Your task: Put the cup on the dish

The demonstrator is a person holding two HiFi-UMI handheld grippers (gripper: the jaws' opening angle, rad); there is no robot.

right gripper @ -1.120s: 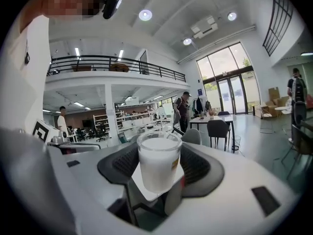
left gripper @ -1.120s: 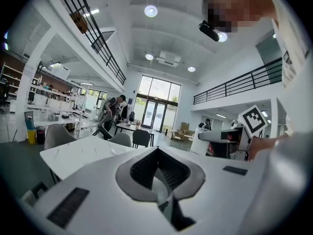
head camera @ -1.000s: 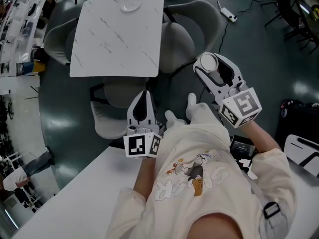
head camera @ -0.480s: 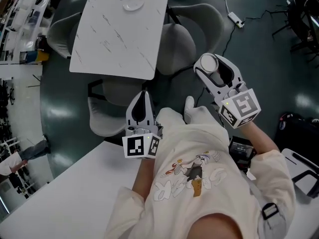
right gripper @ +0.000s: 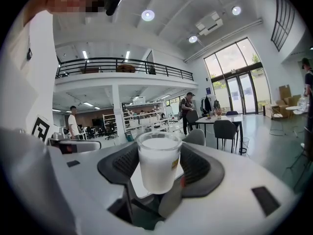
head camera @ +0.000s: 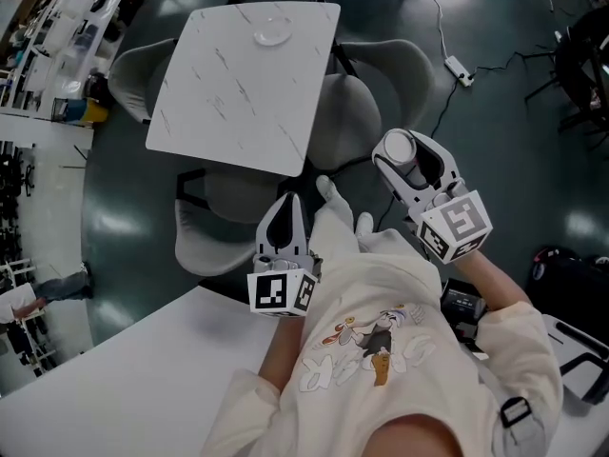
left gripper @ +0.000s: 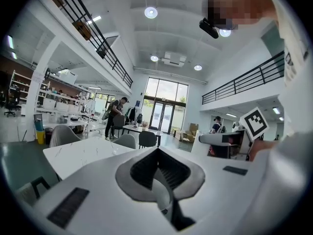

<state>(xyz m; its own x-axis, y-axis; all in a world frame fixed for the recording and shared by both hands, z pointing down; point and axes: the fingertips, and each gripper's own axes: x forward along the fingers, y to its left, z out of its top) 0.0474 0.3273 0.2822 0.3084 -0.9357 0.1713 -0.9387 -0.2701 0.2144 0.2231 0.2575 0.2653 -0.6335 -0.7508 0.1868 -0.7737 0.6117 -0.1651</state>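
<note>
Head view: right gripper (head camera: 411, 150) sits right of frame centre, jaws clamped on the white cup (head camera: 397, 147), over the dark floor (head camera: 504, 160) just right of a grey chair (head camera: 357, 112). The cup is well apart from the dish (head camera: 271, 34), which lies near the top edge of the white marble tabletop (head camera: 228, 103) at upper centre. Right gripper view shows the cup upright with a pad against each side; left gripper (head camera: 284, 209), low centre of the head view, has its jaws closed together with nothing between them and its tip points up-frame toward the tabletop.
</note>
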